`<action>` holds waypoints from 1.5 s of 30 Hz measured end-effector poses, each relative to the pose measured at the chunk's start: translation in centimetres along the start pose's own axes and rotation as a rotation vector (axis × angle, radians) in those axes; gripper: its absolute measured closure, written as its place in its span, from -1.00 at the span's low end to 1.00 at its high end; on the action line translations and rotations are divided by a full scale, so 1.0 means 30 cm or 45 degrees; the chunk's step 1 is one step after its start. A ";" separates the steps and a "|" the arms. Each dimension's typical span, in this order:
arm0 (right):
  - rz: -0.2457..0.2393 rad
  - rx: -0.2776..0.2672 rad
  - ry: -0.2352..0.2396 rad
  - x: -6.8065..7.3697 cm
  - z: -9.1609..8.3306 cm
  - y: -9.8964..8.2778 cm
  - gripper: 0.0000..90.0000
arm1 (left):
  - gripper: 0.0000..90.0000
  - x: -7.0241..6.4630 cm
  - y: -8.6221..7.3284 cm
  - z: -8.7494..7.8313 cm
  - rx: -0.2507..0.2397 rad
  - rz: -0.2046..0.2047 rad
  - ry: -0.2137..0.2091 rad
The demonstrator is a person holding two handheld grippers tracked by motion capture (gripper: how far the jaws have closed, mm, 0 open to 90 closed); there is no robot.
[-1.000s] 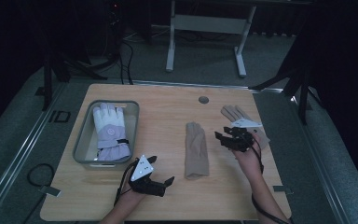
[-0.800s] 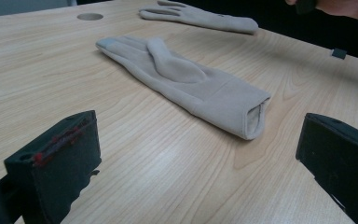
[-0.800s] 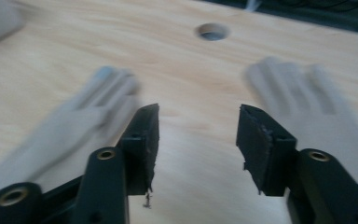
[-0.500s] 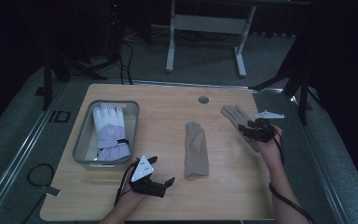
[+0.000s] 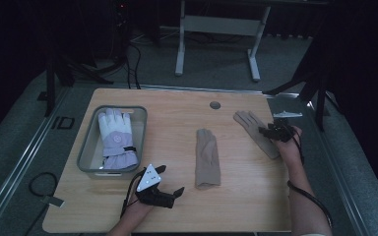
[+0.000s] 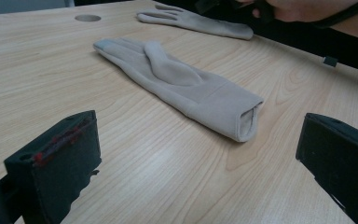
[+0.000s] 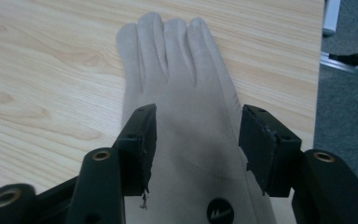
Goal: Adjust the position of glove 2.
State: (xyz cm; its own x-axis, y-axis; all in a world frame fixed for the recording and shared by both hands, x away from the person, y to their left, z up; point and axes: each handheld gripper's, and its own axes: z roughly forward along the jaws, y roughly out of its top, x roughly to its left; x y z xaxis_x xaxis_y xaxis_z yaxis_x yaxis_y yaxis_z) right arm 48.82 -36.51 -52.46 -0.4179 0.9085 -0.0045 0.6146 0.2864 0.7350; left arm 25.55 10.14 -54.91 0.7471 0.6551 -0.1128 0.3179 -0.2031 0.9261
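1. Right gripper [image 5: 269, 132] hangs over the beige glove [image 7: 186, 107] that lies flat near the right edge of the table [image 5: 177, 113]. Its jaws have just been opening and now stand apart on either side of the glove's palm, with the cloth between them but no pad pressing on it.
2. Left gripper [image 5: 170, 186] rests low near the front edge of the table, to the left of the second beige glove [image 5: 207, 158]; its jaws are wide apart and hold nothing.
3. That second glove lies flat in the middle of the table, fingers pointing away from the person and cuff towards them, well apart from the first glove.
4. A grey tray [image 5: 87, 156] stands left of the middle glove and holds a white and lilac glove [image 5: 116, 138].
5. The step in hand looks like the pick-up of the right-hand glove: the gripper is lined up above it but has not yet taken hold.
6. The next move calls for lowering onto the table so that the jaws pinch a fold of the thin cloth, then closing firmly before lifting; flat fabric may slip out if too little is gathered.
7. Where the glove should go I cannot tell for sure; the tray seems likely.
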 end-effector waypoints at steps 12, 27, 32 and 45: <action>0.043 0.060 0.049 -0.011 0.068 -0.031 0.46 | -1.00 -0.002 -0.005 0.000 -0.001 -0.010 -0.008; 0.237 0.024 -0.158 0.093 -0.022 -0.001 0.75 | -1.00 -0.003 0.002 0.000 -0.013 0.010 -0.004; 0.312 -0.031 -0.164 0.131 -0.101 0.005 0.76 | -1.00 -0.001 0.003 0.001 -0.014 0.009 0.004; 0.434 -0.092 -0.213 0.269 -0.244 -0.082 0.75 | -1.00 0.000 0.007 0.009 -0.020 0.022 0.016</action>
State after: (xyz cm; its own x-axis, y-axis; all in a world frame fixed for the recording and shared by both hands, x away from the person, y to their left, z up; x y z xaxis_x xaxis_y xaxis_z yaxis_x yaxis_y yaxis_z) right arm 39.04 -32.11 -49.33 -0.0790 0.9867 0.1422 0.6484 -0.0574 0.7591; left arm 25.77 9.89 -54.82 0.7450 0.6606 -0.0922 0.2956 -0.2031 0.9335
